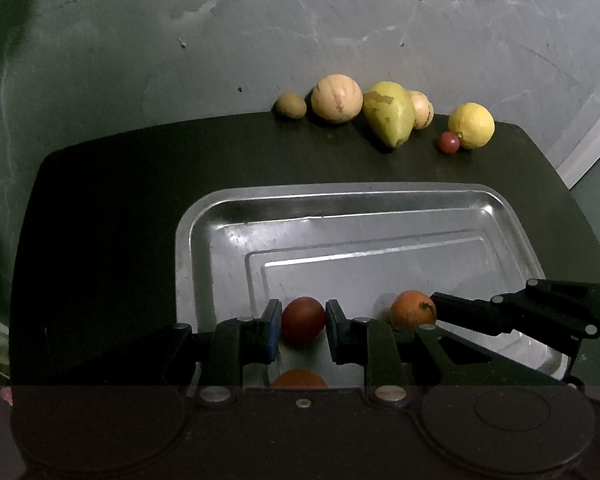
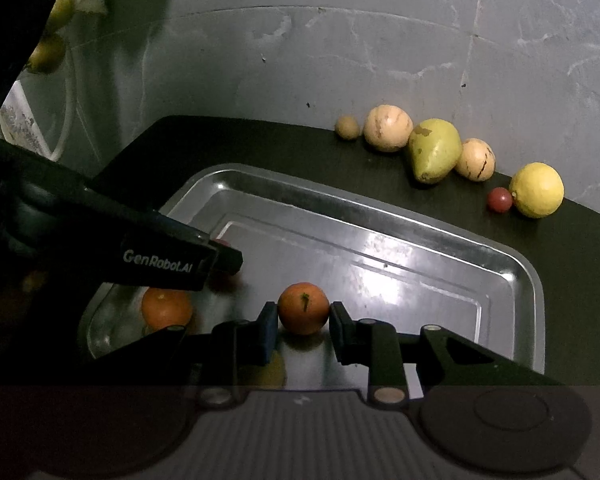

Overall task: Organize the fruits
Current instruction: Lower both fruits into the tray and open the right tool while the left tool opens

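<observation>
**Two fruits between my fingers, over the tray**

My left gripper (image 1: 303, 322) has a dark red fruit (image 1: 303, 320) between its blue pads, which press on both its sides, so I am clamped on it; it sits low over the near left part of the metal tray (image 1: 500, 200). My right gripper (image 2: 304, 312) has an orange (image 2: 303, 307), stem mark facing up; its pads sit at the fruit's two sides, the left one touching, though a thin gap may show on the right, so I cannot tell for certain that it is pinched; it is just above the tray floor near the near edge. A second orange (image 2: 166, 308) lies in the tray's near left corner, partly hidden by my left gripper's finger in the right view.

Along the far edge of the dark tabletop (image 1: 100, 208), outside the tray, stands a row: a small brownish fruit (image 1: 291, 105), a pale striped melon (image 1: 337, 98), a green-yellow mango (image 1: 388, 114) leaning against a second striped melon (image 1: 422, 110); toward the far right corner a lemon (image 1: 471, 125) touches a small red fruit (image 1: 449, 142).
</observation>
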